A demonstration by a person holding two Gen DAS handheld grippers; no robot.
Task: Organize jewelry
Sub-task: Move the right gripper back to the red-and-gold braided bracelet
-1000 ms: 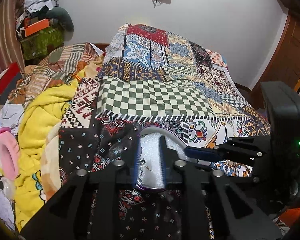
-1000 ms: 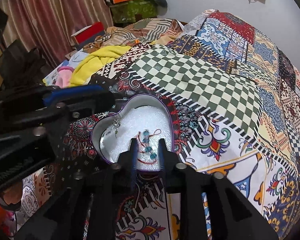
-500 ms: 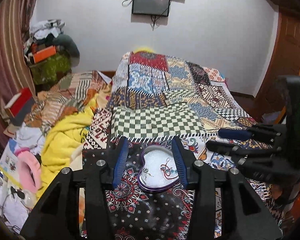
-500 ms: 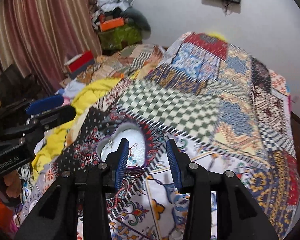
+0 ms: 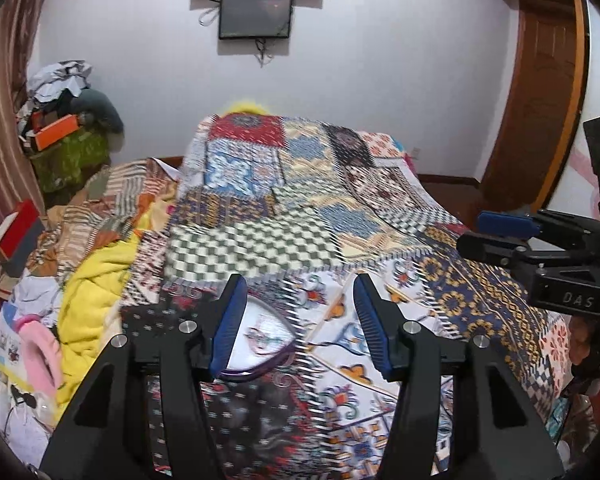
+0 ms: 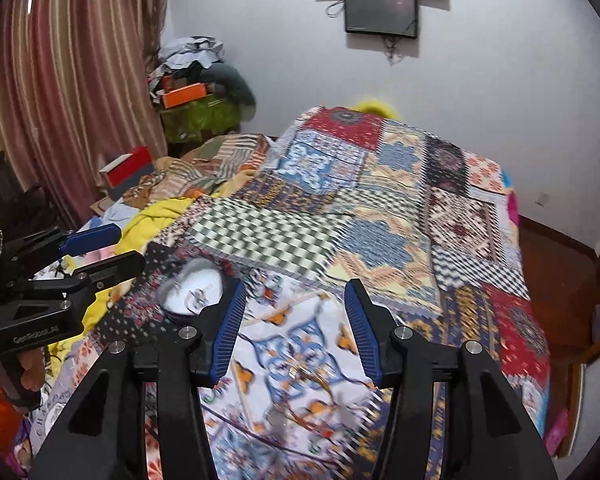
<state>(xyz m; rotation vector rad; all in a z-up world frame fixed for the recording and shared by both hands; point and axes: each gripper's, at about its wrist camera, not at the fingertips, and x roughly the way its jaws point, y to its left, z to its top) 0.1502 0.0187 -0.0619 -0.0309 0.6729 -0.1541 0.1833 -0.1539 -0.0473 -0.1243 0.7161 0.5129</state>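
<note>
Both the left hand-held gripper (image 5: 298,322) and right hand-held gripper (image 6: 292,330) have been opened wider and lifted empty, while the heart box (image 5: 260,340) on the bed (image 5: 300,200) is blurred and half hidden.

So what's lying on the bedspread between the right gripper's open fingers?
Small pieces of jewelry, blurred, what looks like a ring among them, lie loose on the patchwork bedspread between the right gripper fingers. Only the right wrist view shows this.

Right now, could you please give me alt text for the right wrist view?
The open right gripper hovers empty above a patchwork bedspread. A heart-shaped box holding blurred jewelry lies left of it, with the left gripper further left.
</note>
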